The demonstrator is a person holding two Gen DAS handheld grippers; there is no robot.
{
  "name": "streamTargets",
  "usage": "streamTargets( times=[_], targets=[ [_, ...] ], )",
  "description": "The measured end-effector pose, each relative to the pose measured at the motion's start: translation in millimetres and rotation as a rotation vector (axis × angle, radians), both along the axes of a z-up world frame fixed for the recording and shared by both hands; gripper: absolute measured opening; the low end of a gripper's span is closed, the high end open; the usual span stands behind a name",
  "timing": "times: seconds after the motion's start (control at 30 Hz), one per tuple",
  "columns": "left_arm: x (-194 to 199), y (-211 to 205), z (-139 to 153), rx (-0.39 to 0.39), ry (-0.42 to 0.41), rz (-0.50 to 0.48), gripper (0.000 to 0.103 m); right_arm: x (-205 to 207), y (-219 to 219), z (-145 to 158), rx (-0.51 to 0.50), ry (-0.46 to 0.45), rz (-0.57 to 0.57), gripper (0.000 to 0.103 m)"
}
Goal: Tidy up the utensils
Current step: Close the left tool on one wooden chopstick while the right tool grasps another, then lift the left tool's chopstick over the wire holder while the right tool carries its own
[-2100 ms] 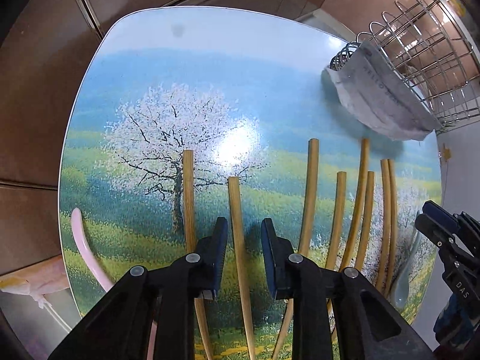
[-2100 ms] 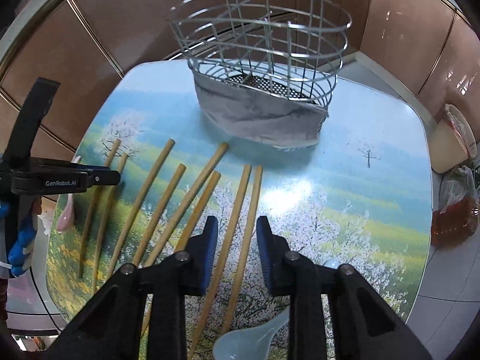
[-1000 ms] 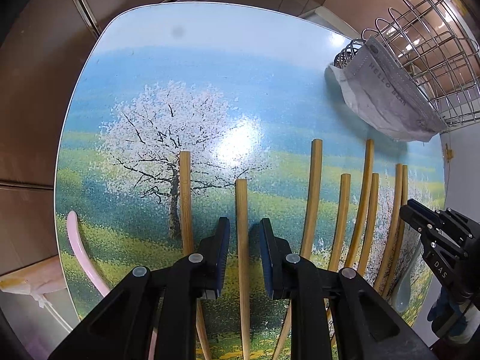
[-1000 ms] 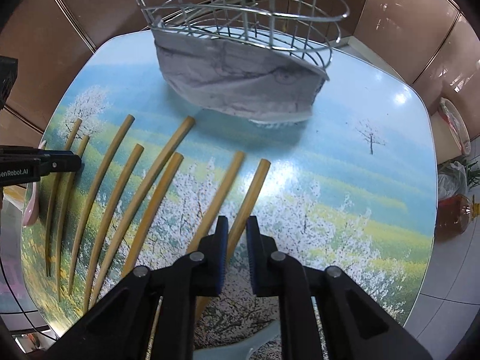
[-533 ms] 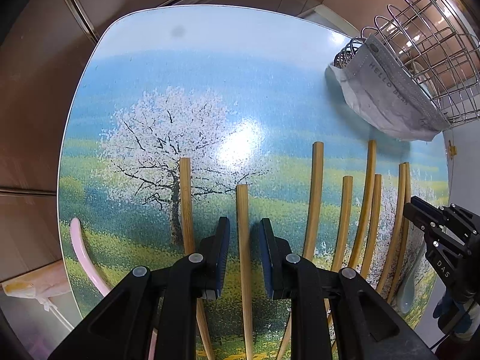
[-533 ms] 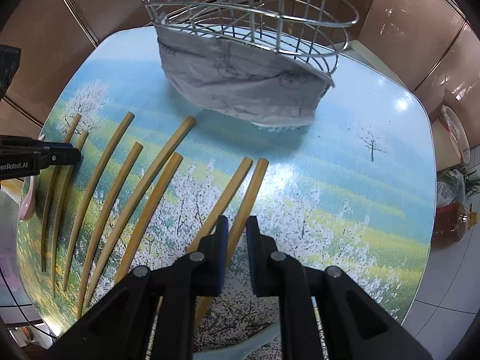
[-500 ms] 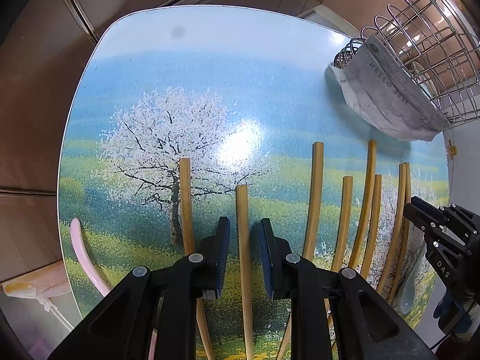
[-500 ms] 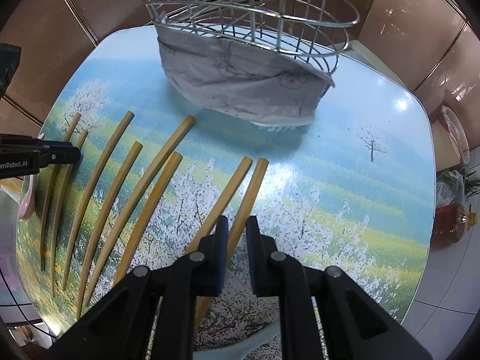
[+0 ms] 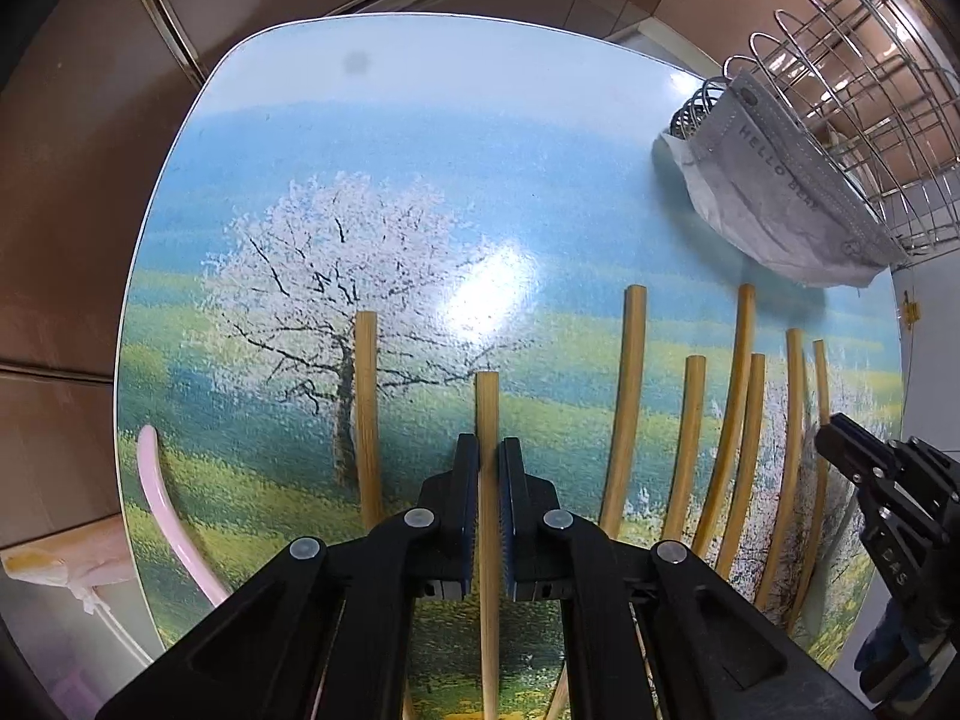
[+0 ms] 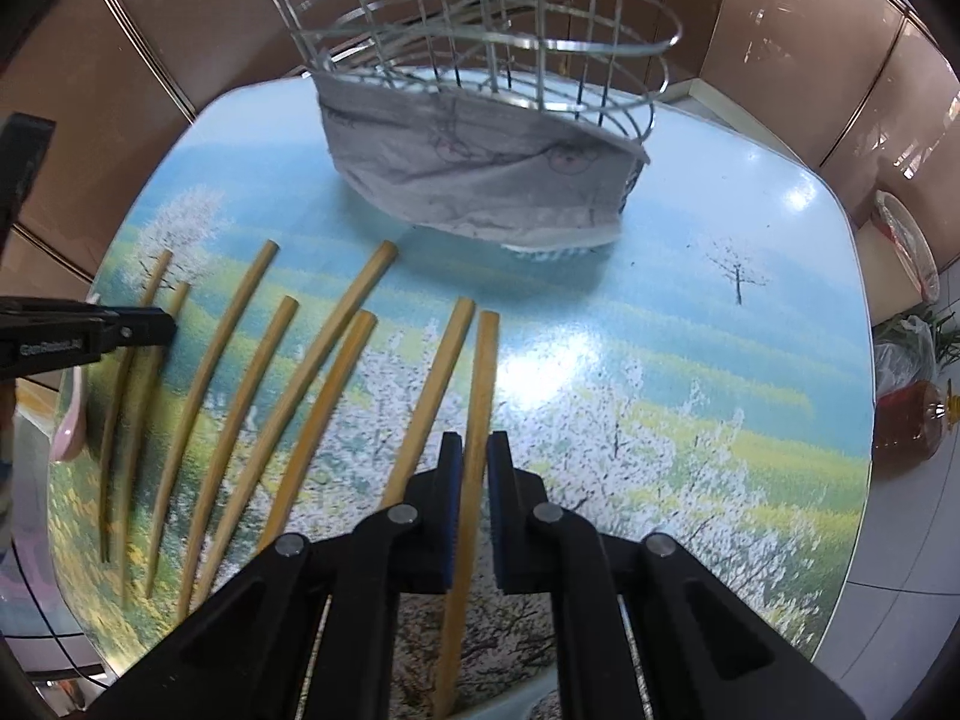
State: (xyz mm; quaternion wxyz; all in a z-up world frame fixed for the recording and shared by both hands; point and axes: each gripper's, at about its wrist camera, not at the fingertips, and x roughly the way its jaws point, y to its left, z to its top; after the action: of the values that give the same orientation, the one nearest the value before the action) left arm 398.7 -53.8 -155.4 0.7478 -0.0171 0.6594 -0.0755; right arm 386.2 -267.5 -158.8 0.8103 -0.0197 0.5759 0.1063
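The left gripper (image 9: 489,468) had its jaws closed on a chopstick (image 9: 486,414), the blue pads pressing its shaft from both sides. That stick ran straight up between the fingers, its blunt end just past the tips. The right gripper (image 10: 474,462) was likewise clamped on a stick (image 10: 483,372), the rightmost one of the row in its own view, with a neighbouring stick (image 10: 441,360) lying just to its left and touching the left finger's side.

The other chopsticks (image 9: 627,384) lay side by side on the table (image 9: 420,192), fanned between the two tools. A pink spoon (image 9: 159,498) lay near the table's left edge in the left view. Farther off stood the wire basket (image 10: 480,48) with a grey face mask (image 10: 480,174) draped over its front.

Half a second before, the left jaws stood apart on either side of the stick with gaps showing; now they had shut on it. The right jaws, already nearly closed then, had tightened slightly, and the view had drawn a little closer to the basket.
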Motion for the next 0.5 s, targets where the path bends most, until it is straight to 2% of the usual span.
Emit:
streamTargets(
  times=[0.23,0.4,0.5],
  targets=[
    [-31.0,1.9,30.8,0.025,-0.121,0.0,0.006,-36.0,-8.5,35.4,0.077,-0.107,-0.016,0.007],
    [-58.5,14.5,64.4,-0.011,-0.195,0.025,0.006,-64.4,-12.1,61.3,0.108,-0.17,-0.031,0.007],
    [-74.9,25.7,89.0,-0.05,-0.251,0.027,0.006,-82.5,-10.4,87.6,0.129,-0.23,-0.023,0.007]
  ],
)
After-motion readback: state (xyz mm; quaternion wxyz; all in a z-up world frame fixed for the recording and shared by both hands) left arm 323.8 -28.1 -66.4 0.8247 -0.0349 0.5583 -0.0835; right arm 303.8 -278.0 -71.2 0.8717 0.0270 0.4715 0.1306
